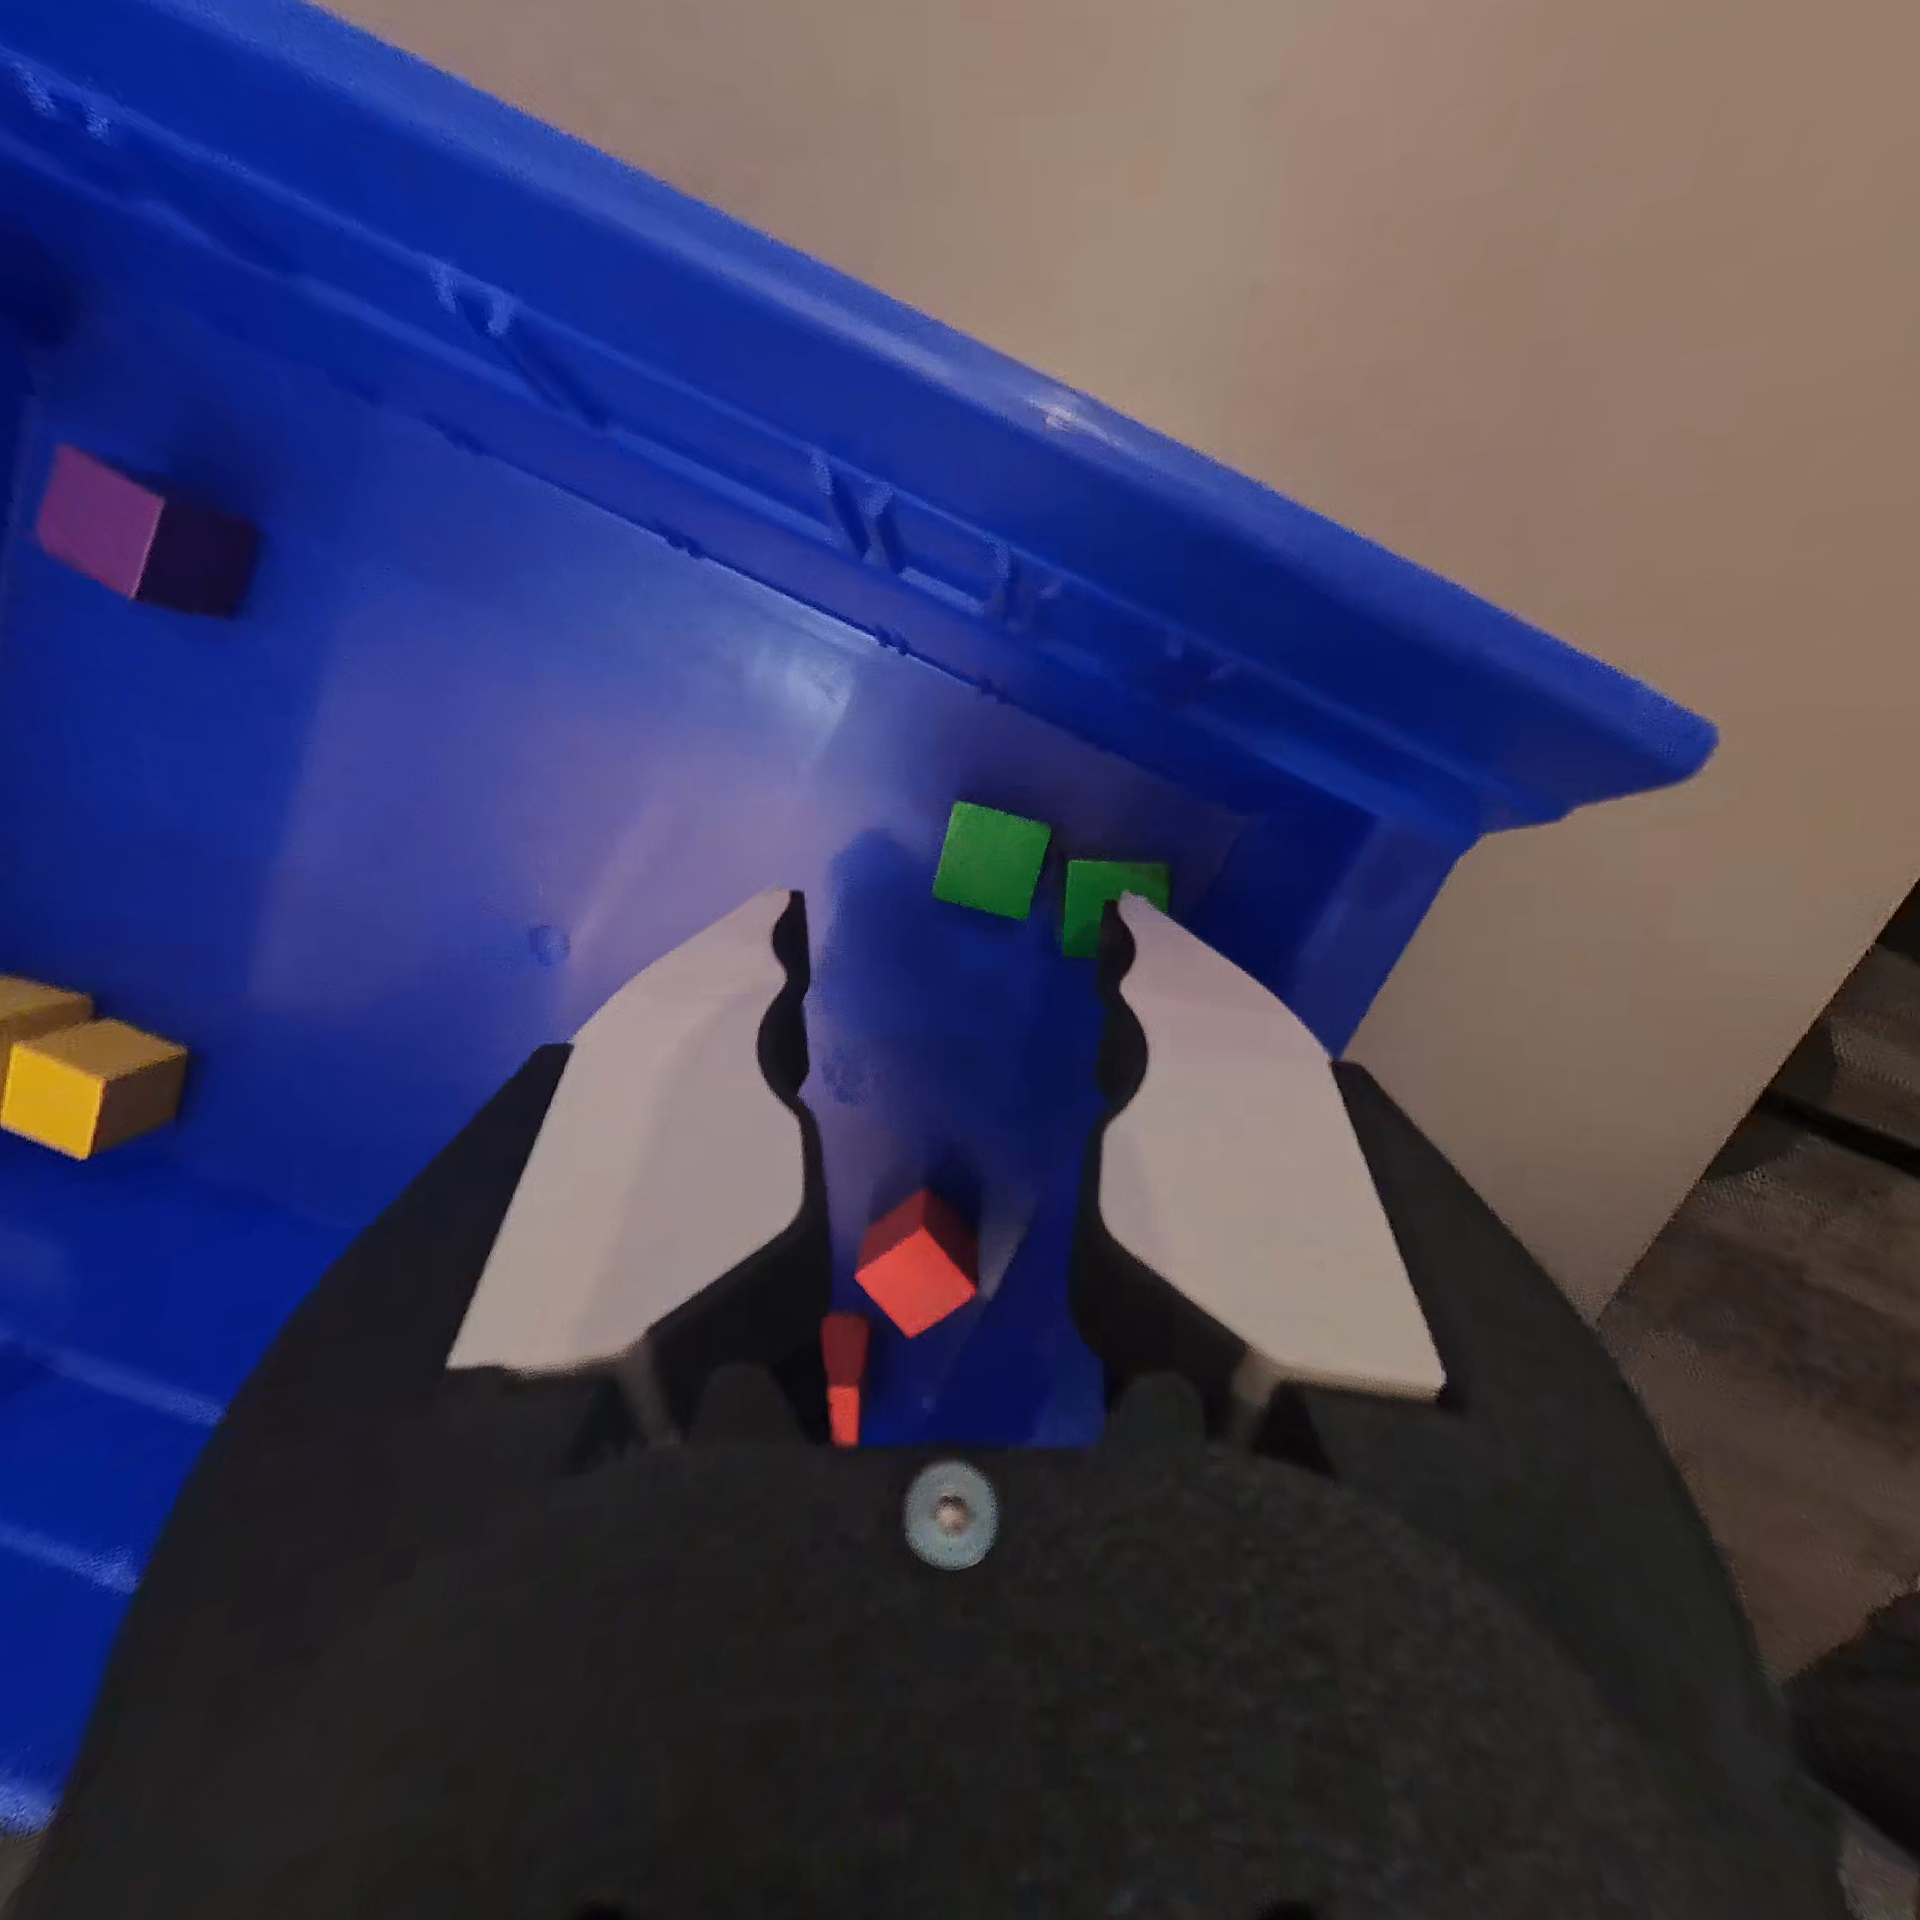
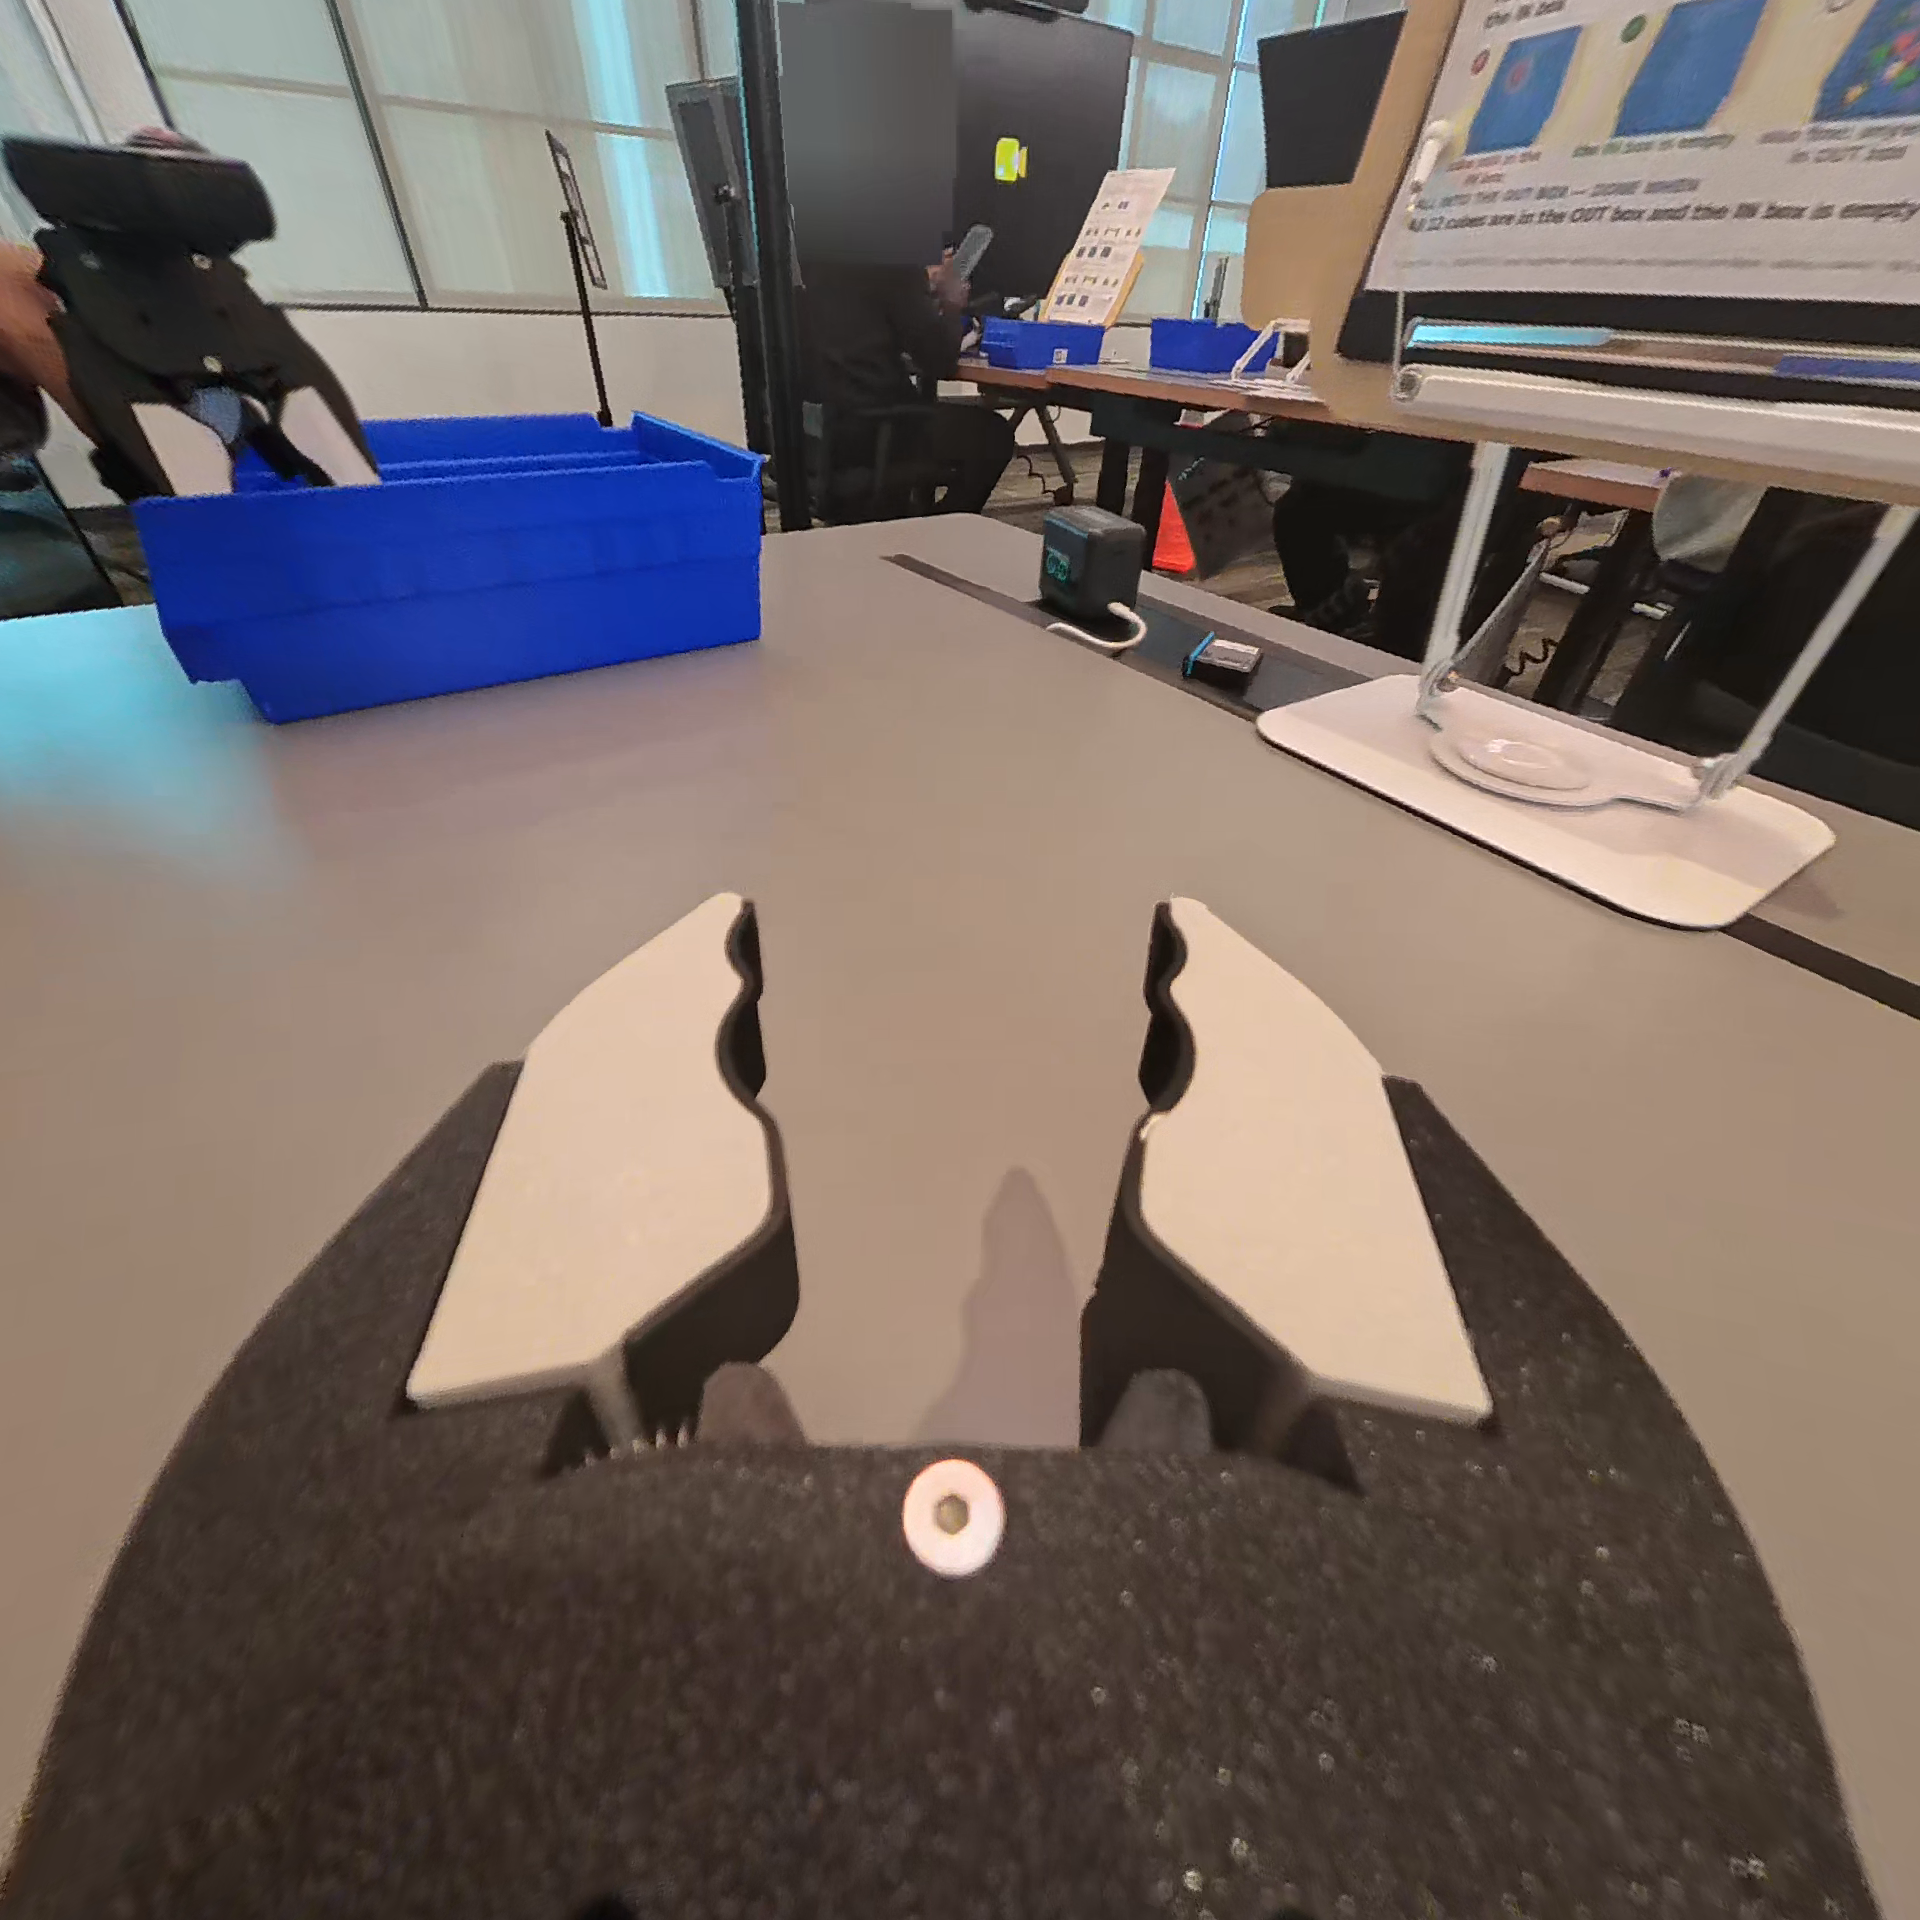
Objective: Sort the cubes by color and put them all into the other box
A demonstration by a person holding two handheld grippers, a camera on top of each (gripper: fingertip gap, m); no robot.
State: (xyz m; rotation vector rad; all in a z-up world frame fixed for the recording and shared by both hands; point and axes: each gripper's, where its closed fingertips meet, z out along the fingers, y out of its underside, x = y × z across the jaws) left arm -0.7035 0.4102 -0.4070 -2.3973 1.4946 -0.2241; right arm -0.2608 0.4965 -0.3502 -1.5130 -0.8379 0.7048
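In the left wrist view my left gripper is open and empty inside a blue box. On the box floor lie two green cubes just past the fingertips near a corner. A red cube lies between the fingers, and a second red cube shows partly behind it. Yellow cubes lie at the left edge and a purple cube at the upper left. In the right wrist view my right gripper is open and empty over the grey table, far from the blue box. The left gripper reaches into that box.
A white document stand holding an instruction sheet stands at the right of the table. A small dark device with a white cable and a small black gadget sit along the table's far strip. A person sits at another desk behind.
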